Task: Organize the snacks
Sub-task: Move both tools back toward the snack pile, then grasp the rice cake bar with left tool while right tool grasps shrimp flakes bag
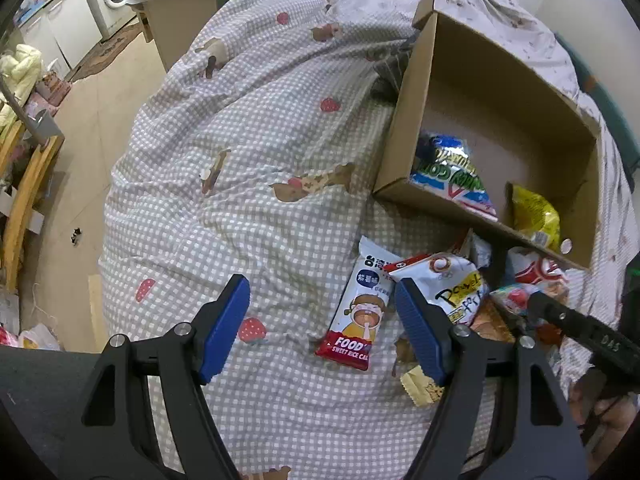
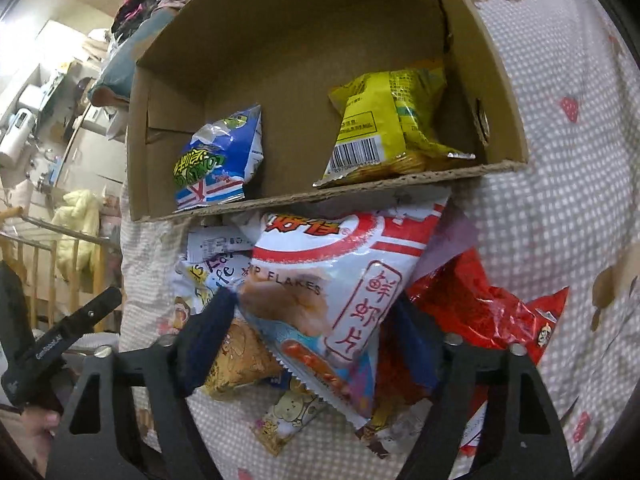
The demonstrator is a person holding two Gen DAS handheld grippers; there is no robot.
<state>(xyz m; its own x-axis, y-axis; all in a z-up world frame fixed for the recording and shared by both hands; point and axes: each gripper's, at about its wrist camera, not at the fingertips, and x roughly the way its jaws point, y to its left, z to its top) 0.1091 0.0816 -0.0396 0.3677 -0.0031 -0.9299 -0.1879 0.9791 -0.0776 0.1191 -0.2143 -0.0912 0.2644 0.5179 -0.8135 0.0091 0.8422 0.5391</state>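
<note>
The right gripper (image 2: 312, 340) has its fingers wide around the prawn-cracker bag (image 2: 340, 276) atop the snack pile on the bed (image 2: 560, 200). It looks light, puffy and slippery; the crimped edge seems the safest hold. The left gripper (image 1: 322, 320) hangs wide, empty. Beyond, the cardboard box (image 2: 280, 40) holds two bags.
</note>
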